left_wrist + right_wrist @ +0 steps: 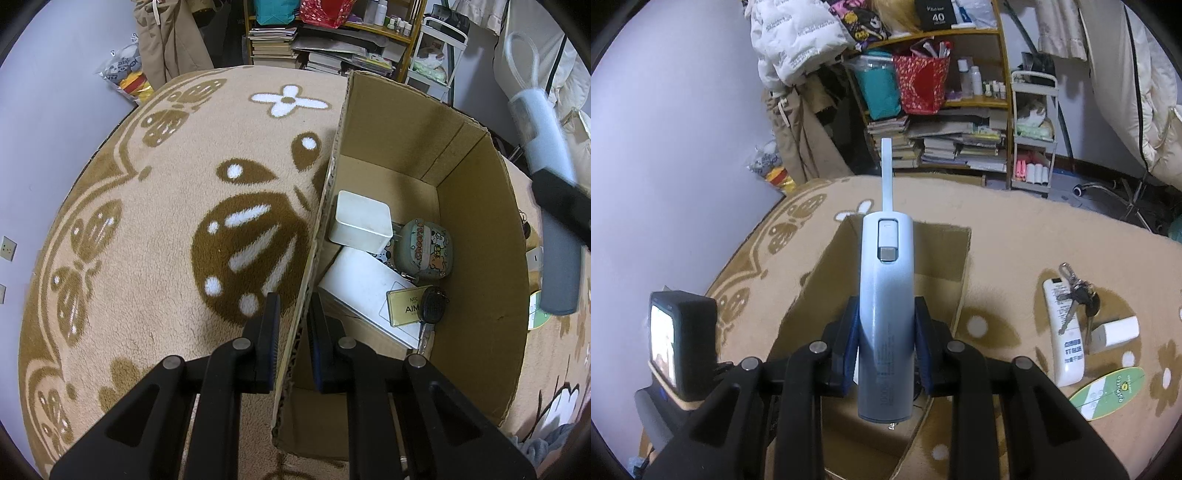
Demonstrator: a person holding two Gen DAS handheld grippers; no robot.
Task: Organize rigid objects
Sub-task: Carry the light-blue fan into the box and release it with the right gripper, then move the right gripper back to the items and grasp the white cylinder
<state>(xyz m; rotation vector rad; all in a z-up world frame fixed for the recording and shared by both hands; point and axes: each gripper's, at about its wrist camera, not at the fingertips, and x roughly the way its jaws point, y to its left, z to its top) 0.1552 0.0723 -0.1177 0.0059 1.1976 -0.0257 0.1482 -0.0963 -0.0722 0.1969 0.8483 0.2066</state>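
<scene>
Cardboard box (476,221) wall pinched by left gripper (293,332); right gripper (886,343) clamps power bank (886,295).

A pale lavender wall (683,155) stands behind a beige patterned rug (147,229). A wooden shelf (960,103) holds stacked books (942,147) and bags; beside it stands what looks like a white cart (1032,140).

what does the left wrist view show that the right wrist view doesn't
Only the left wrist view shows the box's contents: a white tub, a cartoon case, a car key, and the left gripper clamped on the box wall.

Only the right wrist view shows a white remote, a key bunch and a white block on the blanket.

Both show the cardboard box and the blue power bank in the right gripper.
</scene>
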